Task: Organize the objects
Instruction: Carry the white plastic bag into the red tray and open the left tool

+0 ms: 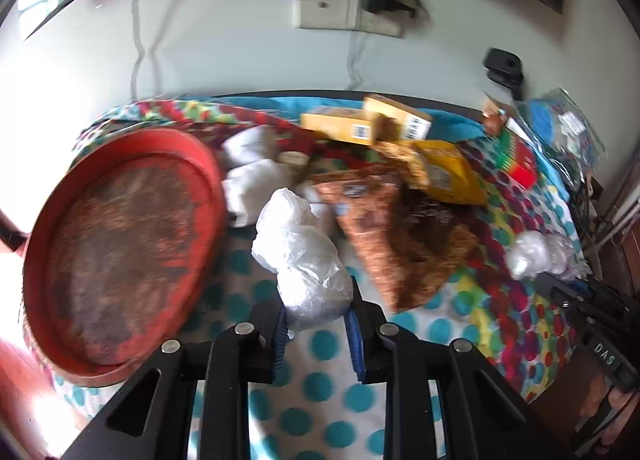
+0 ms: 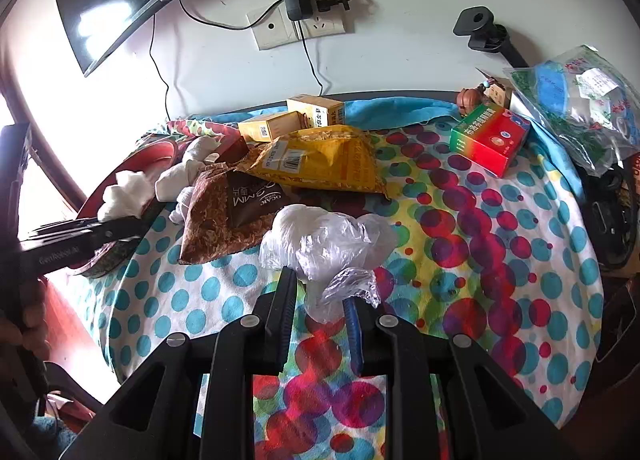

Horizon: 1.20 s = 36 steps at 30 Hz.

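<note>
So both grippers have a crumpled bundle each. The left gripper point(image 1: 316, 318) is clamped on a white plastic-wrapped bundle point(image 1: 300, 256), held just beside the red tray point(image 1: 120, 227). The right gripper point(image 2: 320, 308) is pinched on a clear plastic bag point(image 2: 328, 244) over the polka-dot cloth point(image 2: 500, 260). Behind them a brown snack pouch point(image 2: 228, 215) sits overlapped by a yellow pouch point(image 2: 320, 163), with a red-green box point(image 2: 488, 137) off to the right.

Spotted cloth point(image 2: 500, 260) bears packets point(image 2: 320, 163), boxes point(image 2: 488, 137), tray point(image 1: 120, 244).
</note>
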{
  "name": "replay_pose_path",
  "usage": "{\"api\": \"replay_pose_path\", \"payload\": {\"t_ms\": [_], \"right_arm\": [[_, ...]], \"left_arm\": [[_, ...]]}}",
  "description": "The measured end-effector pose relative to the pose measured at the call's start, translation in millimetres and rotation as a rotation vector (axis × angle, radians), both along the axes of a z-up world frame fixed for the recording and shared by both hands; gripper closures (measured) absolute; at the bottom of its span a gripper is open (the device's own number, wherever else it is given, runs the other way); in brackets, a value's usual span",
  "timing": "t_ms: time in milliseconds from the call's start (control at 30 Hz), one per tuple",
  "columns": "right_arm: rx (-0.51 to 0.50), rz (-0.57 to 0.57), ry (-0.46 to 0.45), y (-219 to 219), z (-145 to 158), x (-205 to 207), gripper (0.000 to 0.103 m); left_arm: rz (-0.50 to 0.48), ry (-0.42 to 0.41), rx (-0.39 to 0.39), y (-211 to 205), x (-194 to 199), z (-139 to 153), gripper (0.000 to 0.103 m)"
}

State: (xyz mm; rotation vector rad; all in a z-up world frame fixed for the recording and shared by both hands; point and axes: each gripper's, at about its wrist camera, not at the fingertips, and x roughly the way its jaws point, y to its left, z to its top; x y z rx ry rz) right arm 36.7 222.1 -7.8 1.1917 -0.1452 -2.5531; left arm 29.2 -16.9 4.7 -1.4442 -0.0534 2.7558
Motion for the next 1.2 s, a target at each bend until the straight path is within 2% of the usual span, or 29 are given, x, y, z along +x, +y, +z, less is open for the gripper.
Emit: {"api": "replay_pose_path", "payload": {"t_ms": [367, 667, 733, 867, 1067, 1200], "right_arm": [[0.012, -0.033, 0.012, -8, 11, 16, 0.082], [0.03, -0.053, 0.012, -16, 19, 27, 0.082], [0.032, -0.055, 0.01, -17, 21, 28, 0.082], [0.039, -0.06, 0.009, -21, 22, 28, 0.082], [0.049, -0.062, 0.006, -26, 24, 28, 0.082], [0.05, -0.063, -0.003, -31, 25, 25, 0.082]], "left_arm": [[0.15, 0.055, -0.019, -102, 22, 28, 0.078], [0.253, 0.108, -0.071, -194, 7, 52, 0.078], [0.259, 0.093, -0.08, -211, -2, 49, 0.078], [0.261, 0.041, -0.038, -252, -23, 31, 0.078], [0.243, -0.033, -0.068, -283, -47, -1, 0.078], [0.239, -0.061, -0.05, -292, -58, -16, 0.077]]}}
